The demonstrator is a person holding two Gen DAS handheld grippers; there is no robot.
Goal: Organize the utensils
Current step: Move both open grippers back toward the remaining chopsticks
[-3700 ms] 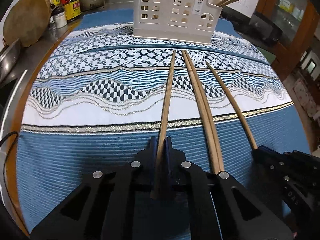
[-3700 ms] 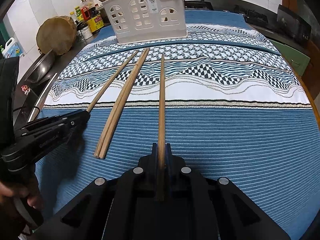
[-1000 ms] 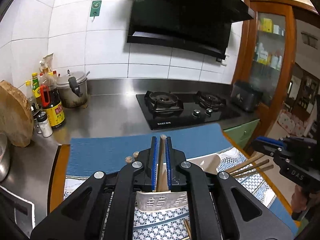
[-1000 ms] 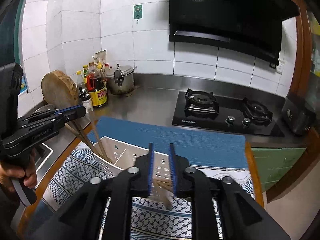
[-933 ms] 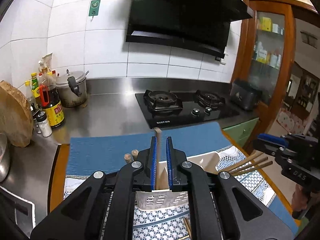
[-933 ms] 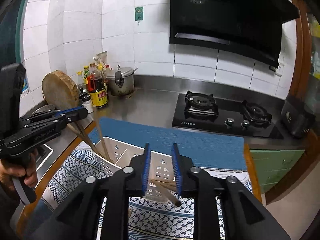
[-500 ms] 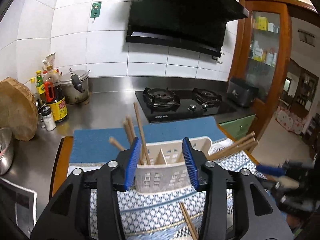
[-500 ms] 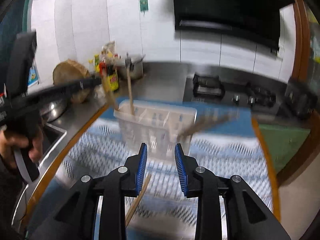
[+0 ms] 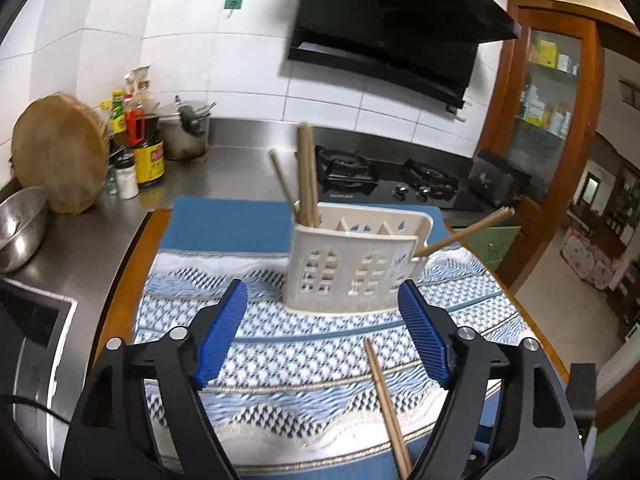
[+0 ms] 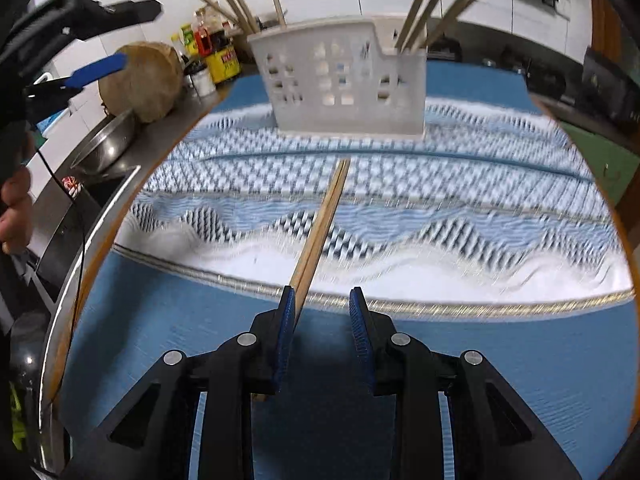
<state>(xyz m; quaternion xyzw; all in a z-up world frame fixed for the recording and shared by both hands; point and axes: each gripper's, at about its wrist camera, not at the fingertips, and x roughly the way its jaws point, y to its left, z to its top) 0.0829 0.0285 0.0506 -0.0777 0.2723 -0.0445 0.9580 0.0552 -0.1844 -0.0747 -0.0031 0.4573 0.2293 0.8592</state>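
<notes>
A white plastic utensil holder (image 9: 356,264) stands at the far end of the patterned cloth, also in the right wrist view (image 10: 344,84). Chopsticks stand in its left end (image 9: 306,176) and lean out of its right end (image 9: 464,232). A pair of chopsticks (image 10: 320,228) lies on the cloth and also shows in the left wrist view (image 9: 386,404). My left gripper (image 9: 322,336) is open wide and empty, above the cloth in front of the holder. My right gripper (image 10: 322,312) is open and low over the near end of the lying pair, beside its left finger.
The table carries a blue and white patterned cloth (image 9: 280,344). Left of it are a steel bowl (image 9: 20,224), a round wooden board (image 9: 60,160), sauce bottles (image 9: 146,148) and a pot (image 9: 184,128). A gas hob (image 9: 384,184) lies behind. The left gripper also appears at upper left in the right wrist view (image 10: 80,68).
Both grippers let go of their chopsticks into the holder and opened. Both drew back from the holder; the right one dropped low over the pair lying on the cloth.
</notes>
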